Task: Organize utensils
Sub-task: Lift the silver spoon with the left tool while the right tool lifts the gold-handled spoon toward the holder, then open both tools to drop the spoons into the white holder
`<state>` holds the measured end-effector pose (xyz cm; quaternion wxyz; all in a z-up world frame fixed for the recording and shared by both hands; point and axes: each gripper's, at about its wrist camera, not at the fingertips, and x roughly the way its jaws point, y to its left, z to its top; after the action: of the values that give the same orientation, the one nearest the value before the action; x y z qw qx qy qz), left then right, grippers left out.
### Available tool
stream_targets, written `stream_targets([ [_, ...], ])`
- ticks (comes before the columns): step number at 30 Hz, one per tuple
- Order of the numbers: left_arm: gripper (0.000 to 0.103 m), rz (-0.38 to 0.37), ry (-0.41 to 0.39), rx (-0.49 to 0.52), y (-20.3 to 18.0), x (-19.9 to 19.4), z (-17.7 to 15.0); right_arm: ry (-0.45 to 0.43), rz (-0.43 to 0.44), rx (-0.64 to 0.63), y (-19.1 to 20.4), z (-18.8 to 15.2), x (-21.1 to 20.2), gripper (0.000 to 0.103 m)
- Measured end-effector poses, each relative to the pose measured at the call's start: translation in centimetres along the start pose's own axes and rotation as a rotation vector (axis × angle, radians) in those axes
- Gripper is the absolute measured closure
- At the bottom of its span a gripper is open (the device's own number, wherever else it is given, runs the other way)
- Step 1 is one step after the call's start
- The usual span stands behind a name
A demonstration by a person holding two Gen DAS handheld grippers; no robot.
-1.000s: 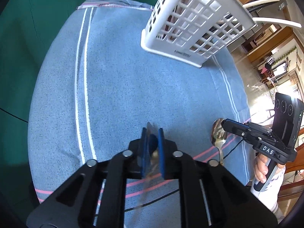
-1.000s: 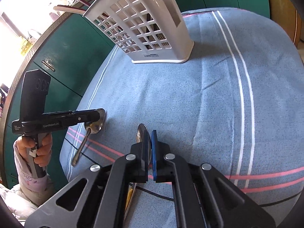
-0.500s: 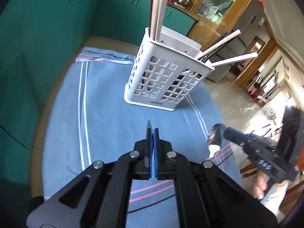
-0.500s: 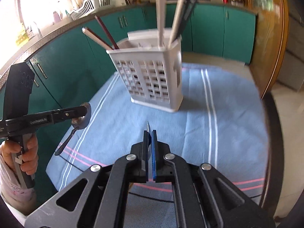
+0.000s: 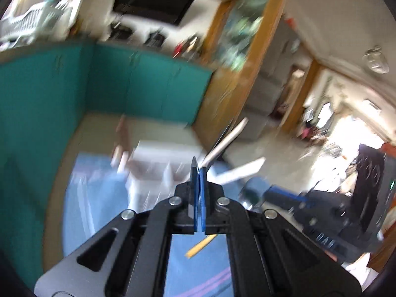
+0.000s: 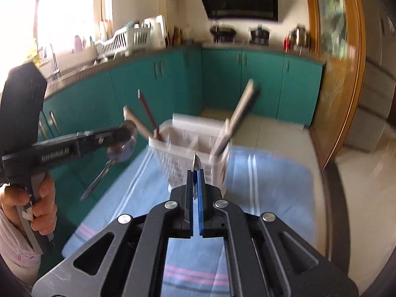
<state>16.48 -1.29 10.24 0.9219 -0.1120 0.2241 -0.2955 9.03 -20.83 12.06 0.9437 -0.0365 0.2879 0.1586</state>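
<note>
A white lattice utensil basket point(image 6: 188, 148) point(image 5: 148, 173) stands on a blue striped towel point(image 6: 272, 185) point(image 5: 84, 198), with chopsticks point(image 6: 243, 106) and other sticks leaning out of it. My right gripper point(image 6: 195, 170) is shut on the bowl of a metal spoon point(image 6: 194, 159), seen edge-on, just in front of the basket. In the right wrist view my left gripper point(image 6: 128, 133) is shut on another spoon point(image 6: 121, 152), whose handle hangs down to the left of the basket. In the blurred left wrist view the left gripper point(image 5: 198, 170) pinches its spoon's edge point(image 5: 193, 163), and the right gripper point(image 5: 262, 194) is to the right.
Teal cabinets point(image 6: 259, 81) run behind and to the left of the table. A wooden door frame point(image 6: 351, 74) stands on the right. A white dish rack point(image 6: 118, 42) sits on the far counter. A hand point(image 6: 42, 198) grips the left gripper's handle.
Both grippers have risen off the towel, each with its spoon. Both views have tilted up, so the basket's open top and the room behind now show.
</note>
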Motion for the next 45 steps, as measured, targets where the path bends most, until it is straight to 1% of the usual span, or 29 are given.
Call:
stream_targets([
  [2,0.102,-0.060,-0.068,0.020,-0.2,0.0,2.2,-0.057,-0.036,-0.023,0.5,1.8,-0.9,0.100],
  [3,0.102,-0.104,-0.095,0.031,-0.2,0.2,3.2,-0.085,-0.056,-0.033,0.7,2.9,-1.3,0.100],
  [4,0.102,-0.152,-0.101,0.037,-0.1,0.8,4.4,-0.110,-0.074,-0.039,0.8,4.1,-1.7,0.100],
  [5,0.102,-0.162,-0.101,0.042,-0.1,1.3,4.9,-0.135,-0.090,-0.043,0.9,5.2,-2.0,0.100],
  [8,0.102,-0.155,-0.102,0.107,-0.3,3.3,6.3,-0.193,-0.156,-0.040,0.6,8.1,-2.2,0.100],
  [9,0.102,-0.146,-0.082,0.125,-0.3,4.4,6.5,-0.206,-0.164,-0.029,0.2,9.0,-2.0,0.100],
  [12,0.102,-0.058,-0.024,0.143,0.1,7.2,6.5,-0.215,-0.195,0.015,-1.3,11.2,-0.7,0.101],
  [13,0.102,-0.031,-0.013,0.133,0.4,7.9,6.4,-0.208,-0.191,0.033,-1.8,11.7,0.0,0.101],
  [15,0.102,-0.002,-0.013,0.110,1.3,8.4,6.2,-0.183,-0.170,0.073,-3.0,12.3,1.3,0.101],
  [17,0.102,0.020,-0.021,0.080,2.1,8.8,6.1,-0.179,-0.177,0.092,-3.6,12.5,2.5,0.101],
  [20,0.102,0.024,-0.028,0.038,3.1,9.4,6.2,-0.161,-0.204,0.091,-3.6,12.3,4.4,0.101],
  [23,0.102,-0.018,-0.051,0.002,3.4,9.2,6.2,-0.140,-0.220,0.058,-3.2,11.7,5.9,0.101],
  [29,0.102,-0.081,-0.084,0.006,2.3,9.3,7.2,-0.120,-0.242,0.006,-2.7,10.5,7.3,0.101],
  [32,0.102,-0.122,-0.089,-0.006,2.1,9.7,7.5,-0.109,-0.234,0.006,-2.9,10.4,7.7,0.101],
  [35,0.102,-0.168,-0.075,-0.027,2.3,10.8,7.0,-0.097,-0.233,0.003,-3.0,10.3,8.1,0.101],
  [38,0.102,-0.192,-0.043,-0.053,3.1,12.5,6.3,-0.090,-0.230,0.008,-3.1,9.9,8.2,0.101],
  [41,0.102,-0.193,-0.033,-0.070,3.9,13.6,5.1,-0.076,-0.218,0.022,-3.3,9.2,8.5,0.101],
  [45,0.102,-0.156,-0.025,-0.075,4.6,13.9,4.3,-0.053,-0.213,0.013,-3.2,8.2,9.1,0.101],
])
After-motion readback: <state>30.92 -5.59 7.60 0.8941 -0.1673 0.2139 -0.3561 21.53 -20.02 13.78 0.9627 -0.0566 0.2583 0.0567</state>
